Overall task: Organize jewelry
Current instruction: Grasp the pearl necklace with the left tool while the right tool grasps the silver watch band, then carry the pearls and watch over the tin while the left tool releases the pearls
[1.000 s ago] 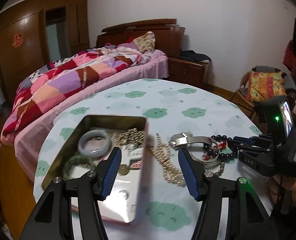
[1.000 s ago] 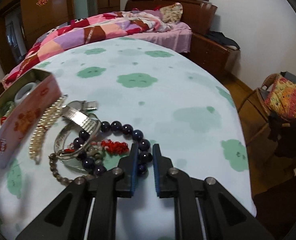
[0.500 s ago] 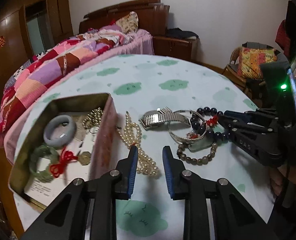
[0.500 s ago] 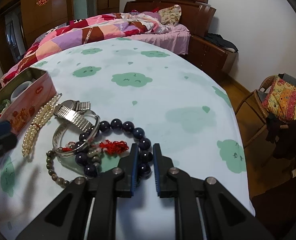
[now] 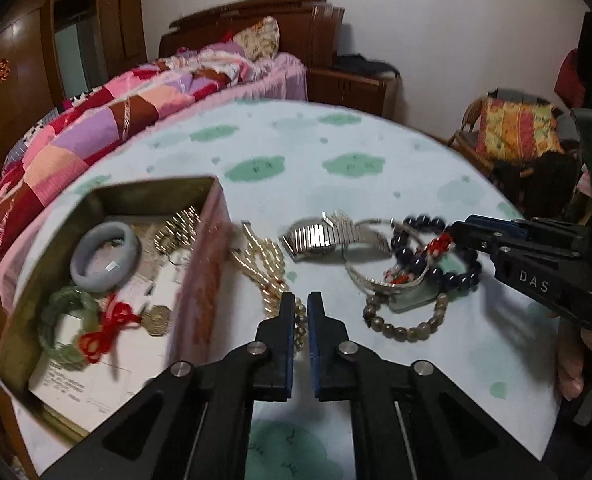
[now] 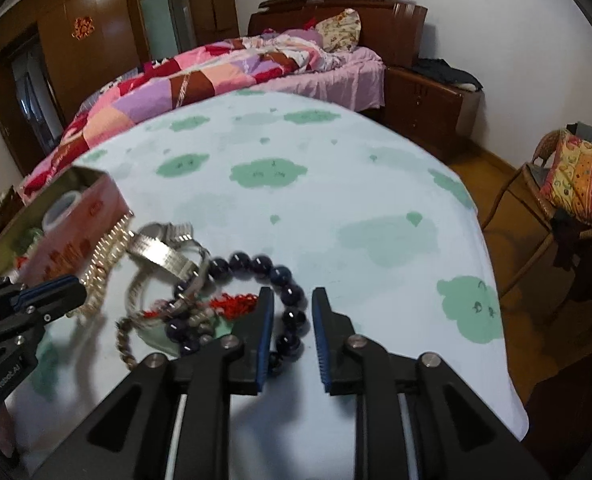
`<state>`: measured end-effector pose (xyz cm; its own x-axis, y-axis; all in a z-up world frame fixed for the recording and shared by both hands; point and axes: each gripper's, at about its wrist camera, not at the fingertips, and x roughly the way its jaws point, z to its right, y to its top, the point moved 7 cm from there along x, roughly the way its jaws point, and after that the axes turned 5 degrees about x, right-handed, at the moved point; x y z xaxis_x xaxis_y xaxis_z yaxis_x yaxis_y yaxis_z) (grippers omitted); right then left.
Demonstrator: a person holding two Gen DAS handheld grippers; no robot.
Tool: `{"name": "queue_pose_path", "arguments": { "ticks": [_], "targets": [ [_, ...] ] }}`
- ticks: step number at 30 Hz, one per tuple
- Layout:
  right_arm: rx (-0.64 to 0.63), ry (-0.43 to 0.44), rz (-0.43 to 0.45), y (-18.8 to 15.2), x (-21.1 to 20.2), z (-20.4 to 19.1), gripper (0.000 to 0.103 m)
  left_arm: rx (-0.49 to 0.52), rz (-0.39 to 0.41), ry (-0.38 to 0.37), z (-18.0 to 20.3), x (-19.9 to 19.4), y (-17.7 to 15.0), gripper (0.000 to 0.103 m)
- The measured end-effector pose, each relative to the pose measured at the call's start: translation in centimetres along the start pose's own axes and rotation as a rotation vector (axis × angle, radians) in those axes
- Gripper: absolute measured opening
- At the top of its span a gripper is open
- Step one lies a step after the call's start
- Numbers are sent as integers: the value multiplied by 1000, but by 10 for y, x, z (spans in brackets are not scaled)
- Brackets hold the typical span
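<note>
Pearl necklace (image 5: 269,270) lies on the worktop (image 5: 336,184) just beside the open tin (image 5: 209,280), at its 3 o'clock. Left hand-held gripper (image 5: 300,312) pinched tight on the strand's near end. Dark bead bracelet (image 6: 279,280), at 3 o'clock of the pearls, sits between the jaws of the right hand-held gripper (image 6: 291,320), which are opening, pads clear of it. Watch (image 5: 320,236) lies between the two pieces.

The near end of the pearl necklace (image 5: 269,276) is hidden between the left gripper (image 5: 300,300) fingers. In the right wrist view, the tin box (image 6: 79,220) is cut by the left edge and blurred; its contents mostly cannot be seen.
</note>
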<state>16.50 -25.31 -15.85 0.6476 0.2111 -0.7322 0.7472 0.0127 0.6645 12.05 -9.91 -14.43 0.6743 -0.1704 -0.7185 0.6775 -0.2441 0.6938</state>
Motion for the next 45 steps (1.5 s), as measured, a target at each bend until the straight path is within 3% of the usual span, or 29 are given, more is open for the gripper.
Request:
{"name": "queue_pose_path", "arguments": {
  "ticks": [7, 13, 21, 25, 39, 45],
  "targets": [
    [-28, 96, 11, 9, -9, -36, 24, -4, 94, -16, -1, -34, 12, 5],
    [-157, 144, -27, 12, 10, -74, 24, -17, 143, -4, -10, -49, 21, 5],
    [-306, 196, -101, 17, 33, -111, 25, -51, 141, 13, -26, -40, 24, 5],
    [-385, 164, -132, 16, 48, -118, 30, -65, 144, 24, -36, -35, 28, 5],
    [-442, 235, -194, 12, 48, -120, 32, -94, 127, 23, -50, -24, 28, 5],
    [-525, 194, -205, 9, 55, -126, 35, -95, 117, 19, -51, -21, 26, 5]
  ]
}}
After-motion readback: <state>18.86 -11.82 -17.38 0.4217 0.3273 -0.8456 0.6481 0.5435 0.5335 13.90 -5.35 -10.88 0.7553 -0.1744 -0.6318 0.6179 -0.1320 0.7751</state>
